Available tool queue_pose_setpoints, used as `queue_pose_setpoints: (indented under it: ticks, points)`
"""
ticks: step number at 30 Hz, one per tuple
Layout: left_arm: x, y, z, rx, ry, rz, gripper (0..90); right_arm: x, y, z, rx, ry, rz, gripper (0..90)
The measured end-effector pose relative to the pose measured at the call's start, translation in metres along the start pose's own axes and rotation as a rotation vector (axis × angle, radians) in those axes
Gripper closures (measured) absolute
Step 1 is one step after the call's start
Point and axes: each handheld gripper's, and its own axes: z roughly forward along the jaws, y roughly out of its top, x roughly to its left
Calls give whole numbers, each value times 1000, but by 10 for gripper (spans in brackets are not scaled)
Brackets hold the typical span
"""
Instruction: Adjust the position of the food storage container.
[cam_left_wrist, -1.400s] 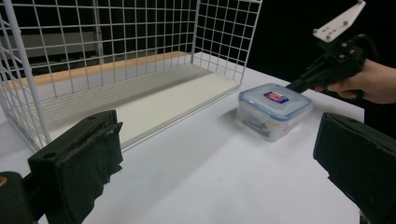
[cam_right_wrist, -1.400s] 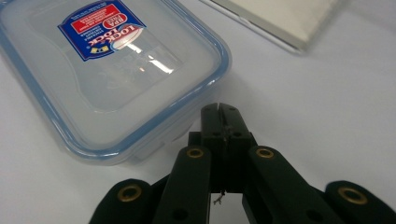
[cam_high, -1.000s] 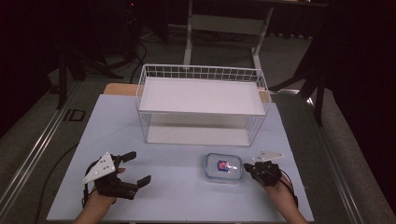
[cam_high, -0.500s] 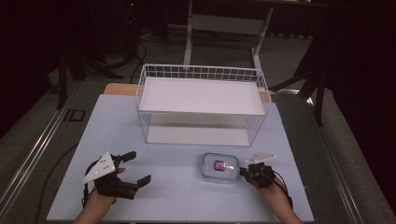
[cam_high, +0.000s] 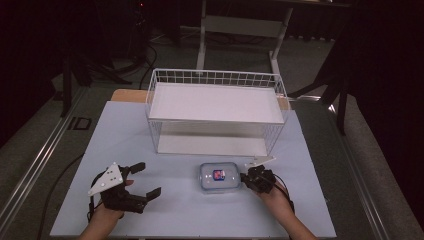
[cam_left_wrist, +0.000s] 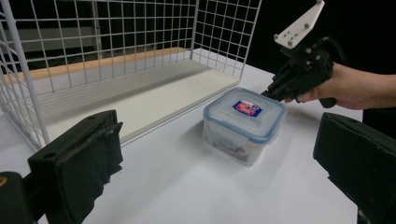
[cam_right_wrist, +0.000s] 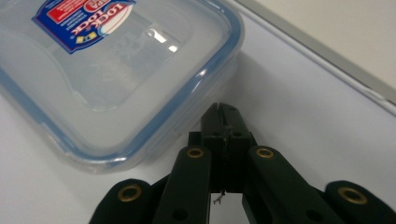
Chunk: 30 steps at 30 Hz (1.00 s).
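Container: a clear plastic box (cam_high: 219, 177) with a blue-rimmed lid and a red and blue label stands on the table (cam_high: 125, 135), in the lower middle of the high view, just in front of the wire basket.
Container in the left gripper view: the same box (cam_left_wrist: 243, 122) sits at the centre of the frame, its lid on.
Right gripper: the right gripper (cam_high: 248, 178) is at the right side of the box, in the lower right part of the high view; its jaws are pressed together with nothing between them, and their tip is just beside the box rim. Whether it touches the rim, I cannot tell.
Left gripper: the left gripper (cam_high: 141, 180) is in the lower left of the high view, well apart from the box; its jaws stand wide apart and hold nothing.
Wire basket: a white wire basket (cam_high: 215, 77) with a white board inside stands in the upper middle of the high view.
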Motion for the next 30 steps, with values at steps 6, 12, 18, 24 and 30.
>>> queue_pose_setpoints:
  ticks: [6,12,18,24,30]
  points:
    - [-1,0,0,2,-2,1,18,8,0,-2,13,-4,-25,900]
    - [-1,0,1,5,-1,4,18,13,-8,-7,14,30,-4,900]
    - [-2,0,2,8,-3,4,18,20,-3,-4,15,39,-23,900]
    - [-2,0,1,9,-4,4,18,27,3,2,10,48,-50,900]
    - [-2,-1,1,11,-5,6,18,33,10,7,12,66,-59,900]
